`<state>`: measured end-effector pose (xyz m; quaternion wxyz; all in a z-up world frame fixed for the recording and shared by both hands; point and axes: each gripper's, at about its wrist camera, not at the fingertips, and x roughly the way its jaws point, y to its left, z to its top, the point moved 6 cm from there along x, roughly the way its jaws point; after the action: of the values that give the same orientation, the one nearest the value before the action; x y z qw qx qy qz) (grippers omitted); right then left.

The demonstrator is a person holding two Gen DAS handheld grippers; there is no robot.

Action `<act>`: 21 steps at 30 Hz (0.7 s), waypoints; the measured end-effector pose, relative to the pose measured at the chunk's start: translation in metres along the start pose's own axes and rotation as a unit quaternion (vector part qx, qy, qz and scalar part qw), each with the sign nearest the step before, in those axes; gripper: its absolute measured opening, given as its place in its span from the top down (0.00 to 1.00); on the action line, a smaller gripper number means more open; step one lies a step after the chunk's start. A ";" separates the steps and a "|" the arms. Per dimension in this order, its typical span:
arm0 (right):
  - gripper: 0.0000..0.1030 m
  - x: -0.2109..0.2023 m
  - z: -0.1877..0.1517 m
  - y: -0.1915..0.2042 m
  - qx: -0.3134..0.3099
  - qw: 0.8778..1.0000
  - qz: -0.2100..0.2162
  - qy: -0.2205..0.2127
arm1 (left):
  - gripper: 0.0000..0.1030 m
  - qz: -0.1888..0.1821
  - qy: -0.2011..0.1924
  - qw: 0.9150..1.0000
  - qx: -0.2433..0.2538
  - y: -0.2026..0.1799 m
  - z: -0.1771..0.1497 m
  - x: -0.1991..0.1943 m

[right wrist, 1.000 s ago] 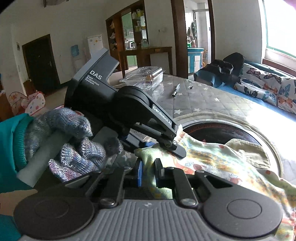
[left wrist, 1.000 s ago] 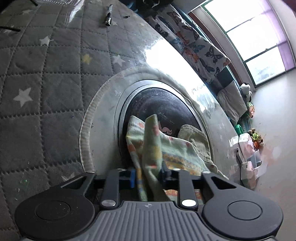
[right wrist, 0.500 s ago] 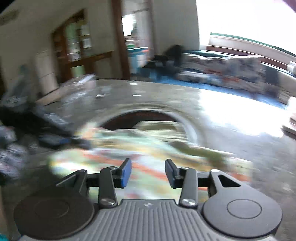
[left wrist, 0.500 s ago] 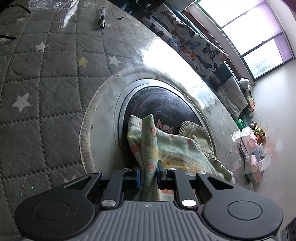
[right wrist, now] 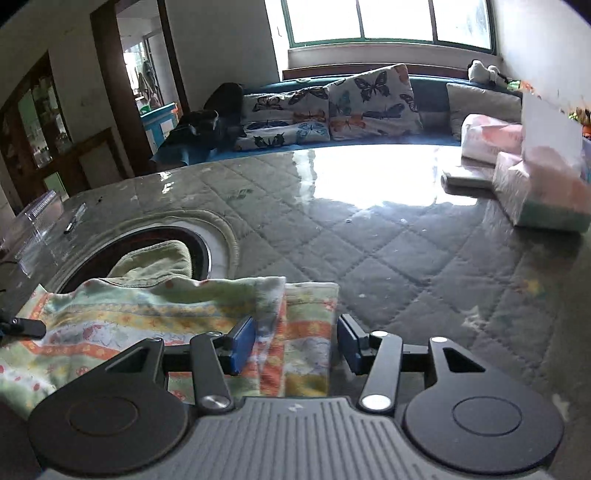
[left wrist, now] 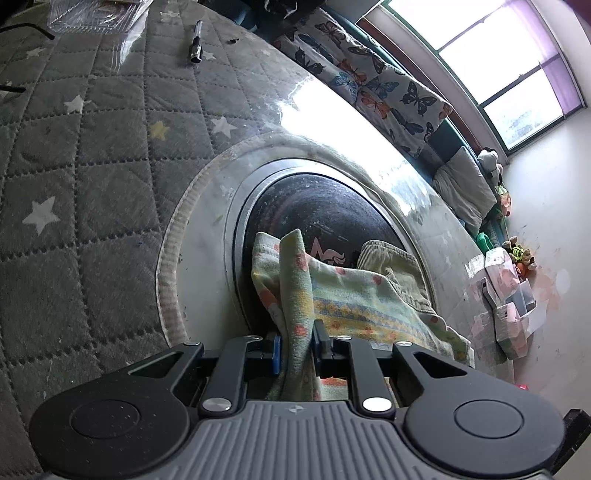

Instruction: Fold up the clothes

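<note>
A pale green patterned cloth (left wrist: 354,299) with orange and yellow stripes lies over the dark round inset of the table. My left gripper (left wrist: 297,349) is shut on a bunched fold of this cloth. In the right wrist view the same cloth (right wrist: 147,317) lies flat, with a folded edge between the open fingers of my right gripper (right wrist: 297,341), which do not pinch it. An olive corduroy garment (left wrist: 395,262) lies beyond the cloth, and shows in the right wrist view (right wrist: 155,262) too.
The table has a grey quilted star cover (left wrist: 74,155) under clear plastic. A pen (left wrist: 195,42) and a clear plastic box (left wrist: 96,14) lie at the far end. Tissue packs (right wrist: 535,184) stand at the right. A sofa with butterfly cushions (right wrist: 332,107) lies behind.
My right gripper let go of the cloth corner beside the left gripper, swung right along the cloth and opened over its folded edge. The left gripper kept its hold.
</note>
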<state>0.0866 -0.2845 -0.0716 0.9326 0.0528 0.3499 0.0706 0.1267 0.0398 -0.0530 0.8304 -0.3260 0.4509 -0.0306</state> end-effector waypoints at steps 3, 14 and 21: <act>0.54 0.000 -0.001 0.003 0.004 1.000 0.006 0.000 | 0.83 0.002 -0.001 1.000 0.003 -0.001 0.000 0.000; 0.91 -0.020 0.002 0.003 0.017 1.000 0.008 -0.023 | 0.89 -0.009 -0.016 0.999 0.049 -0.021 0.005 -0.010; 0.91 -0.055 0.008 -0.010 0.023 0.998 -0.011 -0.058 | 0.90 -0.032 -0.017 0.995 0.093 -0.059 0.003 -0.011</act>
<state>0.0517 -0.3042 -0.0312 0.9505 0.0741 0.2977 0.0491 0.1371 -0.0010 -0.0106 0.8630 -0.2625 0.4213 -0.0937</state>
